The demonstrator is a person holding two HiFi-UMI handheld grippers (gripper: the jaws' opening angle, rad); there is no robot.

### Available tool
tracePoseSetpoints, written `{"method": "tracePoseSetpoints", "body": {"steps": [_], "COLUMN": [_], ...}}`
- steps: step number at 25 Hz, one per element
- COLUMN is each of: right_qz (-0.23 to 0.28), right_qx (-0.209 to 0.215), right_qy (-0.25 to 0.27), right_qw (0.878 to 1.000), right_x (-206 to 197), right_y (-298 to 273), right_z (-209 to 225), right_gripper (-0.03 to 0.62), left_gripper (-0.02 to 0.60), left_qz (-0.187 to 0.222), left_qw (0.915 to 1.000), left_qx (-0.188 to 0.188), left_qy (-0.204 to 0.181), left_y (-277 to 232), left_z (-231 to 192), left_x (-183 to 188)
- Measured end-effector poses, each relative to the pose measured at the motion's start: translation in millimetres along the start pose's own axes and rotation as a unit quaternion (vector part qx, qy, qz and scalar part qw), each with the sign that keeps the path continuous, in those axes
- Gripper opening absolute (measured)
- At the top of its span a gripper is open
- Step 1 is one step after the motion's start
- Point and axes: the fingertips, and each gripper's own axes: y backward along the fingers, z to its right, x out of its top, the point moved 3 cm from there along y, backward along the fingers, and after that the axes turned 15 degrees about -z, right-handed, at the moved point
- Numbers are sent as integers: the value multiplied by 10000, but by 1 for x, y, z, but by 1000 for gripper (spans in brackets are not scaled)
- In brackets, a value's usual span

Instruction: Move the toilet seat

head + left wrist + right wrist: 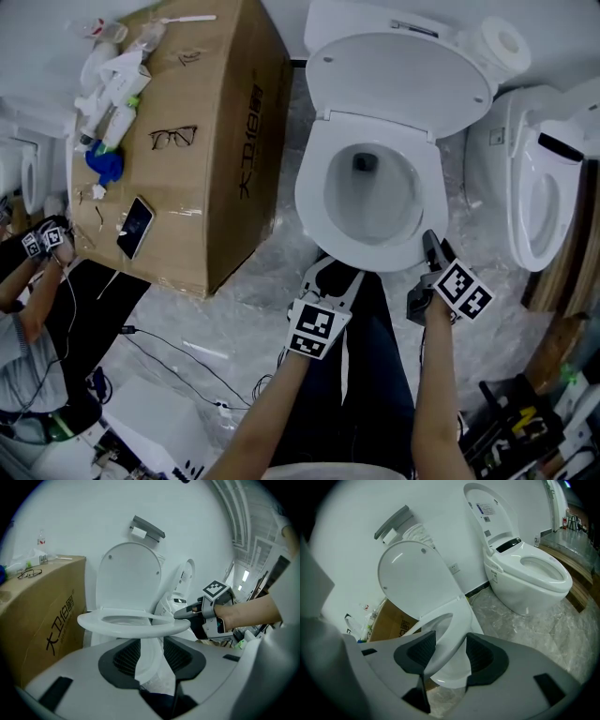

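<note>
Toilet seen from above by a person standing at its front with a gripper in each hand. The lid (398, 80) stands upright at the back. The toilet seat (309, 197) lies over the bowl (451, 676), and in the right gripper view its front edge looks tipped a little way up off the rim. The right gripper (450, 656) has the seat's front rim between its jaws at the front right of the ring. They look closed onto it, one jaw above and one below. The left gripper (152, 654) sits lower, at the front left. Its jaws stand partly apart with nothing pressed between the pads; only the white front of the bowl shows through the gap, and the seat's rim passes just above them. To the left stands a large cardboard box (202, 150) carrying glasses (173, 138) and a phone (135, 227). To the right is a second toilet (529, 581) with its lid raised. The step in hand appears to be the start of the lift: the seat is gripped but hardly raised. The next move likely calls for swinging the front edge up and back on its hinge toward the lid. The rim needs a firm hold so the smooth plastic does not slip, and the left gripper should either close on the rim or keep clear of the arc.
</note>
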Motion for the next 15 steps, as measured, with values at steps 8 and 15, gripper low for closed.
{"method": "tracePoseSetpoints", "body": {"steps": [8, 15], "right_qz": [278, 621], "right_qx": [-166, -366], "right_qy": [162, 733], "right_qw": [9993, 9947], "right_x": [16, 22], "right_y": [13, 28], "right_z": [-10, -27], "right_gripper": [221, 224], "left_gripper": [164, 164], "left_qz": [242, 457], "left_qw": [9997, 9989], "left_qx": [91, 85], "left_qy": [24, 17], "left_y": [9, 17], "left_z": [2, 2], "left_x": [24, 45]}}
